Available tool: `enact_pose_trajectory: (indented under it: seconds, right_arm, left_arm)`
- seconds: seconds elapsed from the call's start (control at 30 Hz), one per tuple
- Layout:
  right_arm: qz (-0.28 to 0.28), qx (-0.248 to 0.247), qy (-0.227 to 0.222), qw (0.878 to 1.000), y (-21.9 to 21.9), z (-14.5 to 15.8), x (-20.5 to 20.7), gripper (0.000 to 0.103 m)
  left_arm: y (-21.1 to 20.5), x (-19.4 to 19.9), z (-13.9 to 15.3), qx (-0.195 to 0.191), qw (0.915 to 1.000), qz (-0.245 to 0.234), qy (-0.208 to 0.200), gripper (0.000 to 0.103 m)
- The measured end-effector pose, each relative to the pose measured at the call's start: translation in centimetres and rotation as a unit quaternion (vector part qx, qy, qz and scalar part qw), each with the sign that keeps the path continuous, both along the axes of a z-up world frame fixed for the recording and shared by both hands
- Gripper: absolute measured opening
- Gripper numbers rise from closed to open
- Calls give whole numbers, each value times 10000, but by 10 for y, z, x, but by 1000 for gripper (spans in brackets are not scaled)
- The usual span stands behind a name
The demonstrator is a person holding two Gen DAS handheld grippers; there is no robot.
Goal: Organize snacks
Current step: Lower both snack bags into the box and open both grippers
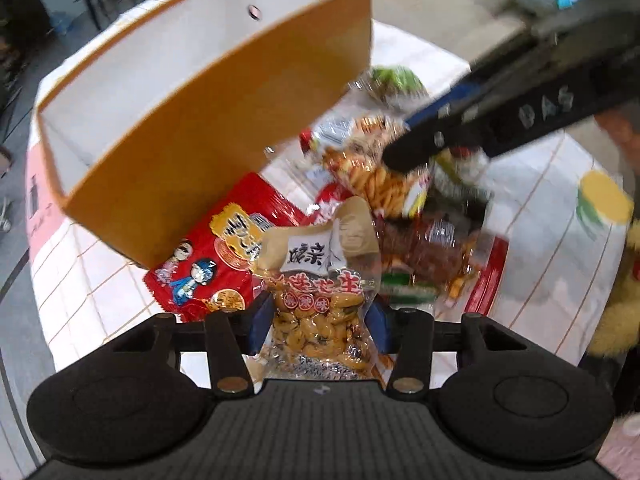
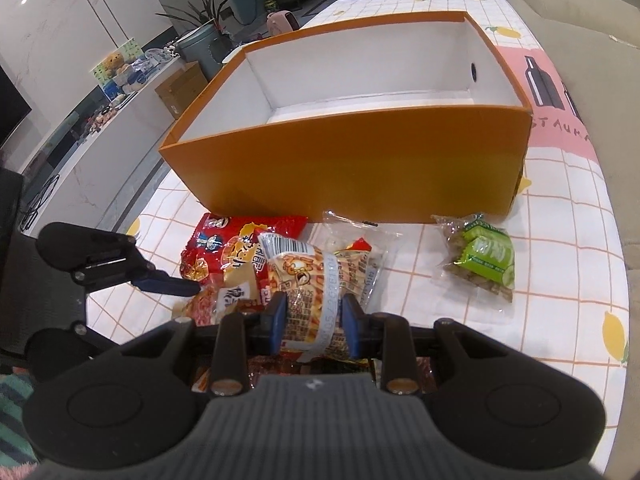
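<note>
An orange box (image 2: 360, 168) with a white inside stands open and empty on the table; it also shows in the left wrist view (image 1: 208, 152). My left gripper (image 1: 316, 320) is shut on a peanut packet (image 1: 320, 300) in front of the box. My right gripper (image 2: 314, 324) is shut on a packet of orange stick snacks (image 2: 316, 280); it shows in the left wrist view (image 1: 408, 160) over the pile. A red snack bag (image 1: 224, 256) lies beside the box. A green packet (image 2: 480, 260) lies apart on the right.
The table has a checked cloth (image 2: 560, 240) with lemon prints. More packets lie under the grippers (image 1: 432, 256). A beige sofa (image 2: 580, 20) stands behind the table. A yellow plush toy (image 1: 624, 300) sits at the table's right edge.
</note>
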State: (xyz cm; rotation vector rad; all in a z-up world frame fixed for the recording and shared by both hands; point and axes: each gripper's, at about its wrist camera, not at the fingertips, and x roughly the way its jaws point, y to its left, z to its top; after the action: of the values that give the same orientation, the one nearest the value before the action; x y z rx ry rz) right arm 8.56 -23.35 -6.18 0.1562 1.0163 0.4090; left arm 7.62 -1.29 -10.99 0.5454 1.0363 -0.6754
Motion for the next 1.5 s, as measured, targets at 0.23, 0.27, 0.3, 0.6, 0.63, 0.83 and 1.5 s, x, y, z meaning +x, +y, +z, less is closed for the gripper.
enact_pose_trajectory:
  seconds: [0.23,0.27,0.3,0.6,0.63,0.83,1.5]
  right_arm:
    - [55,-45,-108,9999,2,6,1,27]
    - [53,-38,-112,9999,1,6,1,27]
    - [57,-39,-119,9999,1,7,1,27]
    - [96,-56,-71,9999,6,4,1,27]
    - [97,-54,-71,9999,6,4,1,27]
    - [111,-61,-77,9999,7,4,1,27]
    - [87,131,-810,9966,3,68,19,26]
  left_arm:
    - [9,2,21,-139,9962,791,-351,24]
    - [10,4,21,-86,9955,874,-350,24]
    - [10,6,18,-35,9951,930,-327,24]
    - [4,13,8,668,9882,1280,-506,41]
    - [2,13,7,716,9870,1333,-545,41]
    - [4,8,16,537,9815,1574,-953,21]
    - [29,23,112,-1002,9672,1950,-1283,19]
